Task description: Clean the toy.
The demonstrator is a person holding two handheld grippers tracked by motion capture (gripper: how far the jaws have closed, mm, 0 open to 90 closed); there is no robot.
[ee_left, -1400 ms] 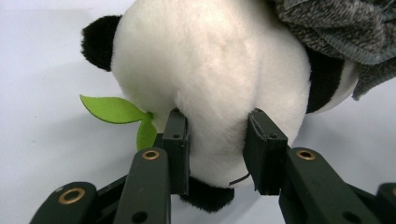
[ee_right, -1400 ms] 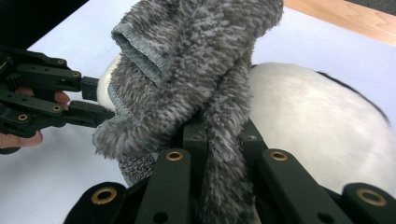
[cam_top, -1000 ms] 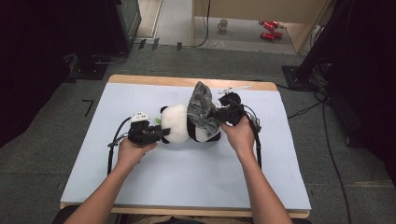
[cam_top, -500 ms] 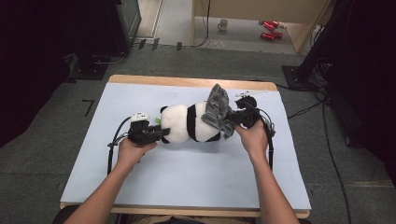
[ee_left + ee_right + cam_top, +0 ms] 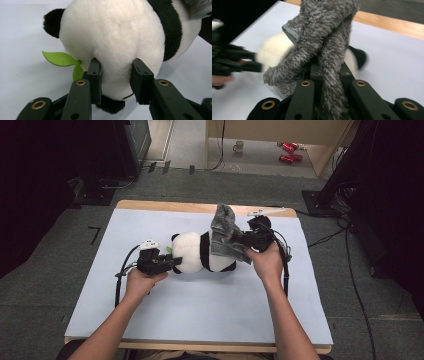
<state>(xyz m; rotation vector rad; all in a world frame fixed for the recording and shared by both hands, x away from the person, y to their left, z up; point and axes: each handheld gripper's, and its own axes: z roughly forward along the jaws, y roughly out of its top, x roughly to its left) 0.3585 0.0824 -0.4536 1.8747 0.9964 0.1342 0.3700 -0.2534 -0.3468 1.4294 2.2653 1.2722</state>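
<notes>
Panda (image 5: 200, 252) lies on its side mid-table, head toward the person's left, on the pale blue mat (image 5: 200, 315). Left gripper (image 5: 172, 263) is clamped on the panda's head; in the left gripper view the two jaws dig into the white plush, with the head bulging between the pads (image 5: 95, 72). A green leaf (image 5: 61, 60) sticks out just beside the left jaw, and a black ear (image 5: 53, 21) sits up top left. The black band of the panda's body (image 5: 172, 27) runs across at upper right in that view.

Right gripper (image 5: 248, 241) is pinching a grey fuzzy cloth (image 5: 225, 237), jaws pressed nearly together with the fabric bunched between them. In the right gripper view the cloth (image 5: 322, 42) rises from the jaws in thick folds, with a hemmed edge showing at upper left. It hangs over the panda's rear end, partly lifted, top end standing above the toy. The panda (image 5: 273, 50) is blurred behind the cloth there, and the left gripper (image 5: 249, 63) shows blurred at far left.

Right hand (image 5: 265, 262) sits right of the panda, left hand (image 5: 142, 280) left of it, forearms coming in from the near edge. Wooden table edge (image 5: 165, 206) shows past the mat. Grey carpet floor (image 5: 50, 270) all round, a mug (image 5: 239, 146) and a red object (image 5: 289, 147) on the floor beyond.
</notes>
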